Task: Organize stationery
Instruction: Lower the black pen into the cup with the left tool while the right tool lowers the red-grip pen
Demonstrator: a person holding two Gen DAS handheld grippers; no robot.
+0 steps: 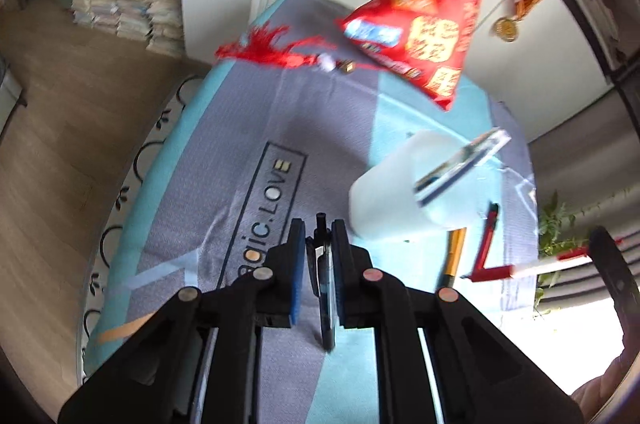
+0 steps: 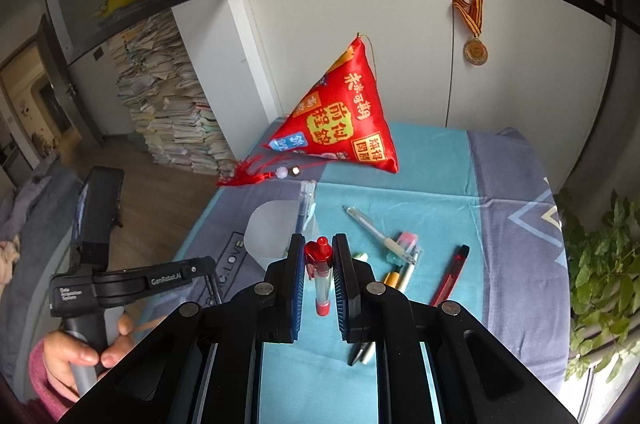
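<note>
My left gripper (image 1: 319, 230) is shut on a black pen (image 1: 325, 288) and holds it above the cloth-covered table (image 1: 256, 103), left of a translucent white pen cup (image 1: 404, 191) that has pens in it. My right gripper (image 2: 318, 244) is shut on a red-capped clear pen (image 2: 321, 276) above the table. The cup (image 2: 272, 232) stands just left of and beyond the right gripper, with a blue pen (image 2: 306, 203) in it. Several loose pens (image 2: 394, 244) and a red pen (image 2: 452, 274) lie on the cloth to the right.
A red triangular pouch (image 2: 340, 119) with a red tassel (image 2: 248, 173) sits at the table's far end. A medal (image 2: 475, 51) hangs on the white cabinet behind. Stacked papers (image 2: 168, 103) stand on the floor at left. A plant (image 2: 600, 264) is at the right edge.
</note>
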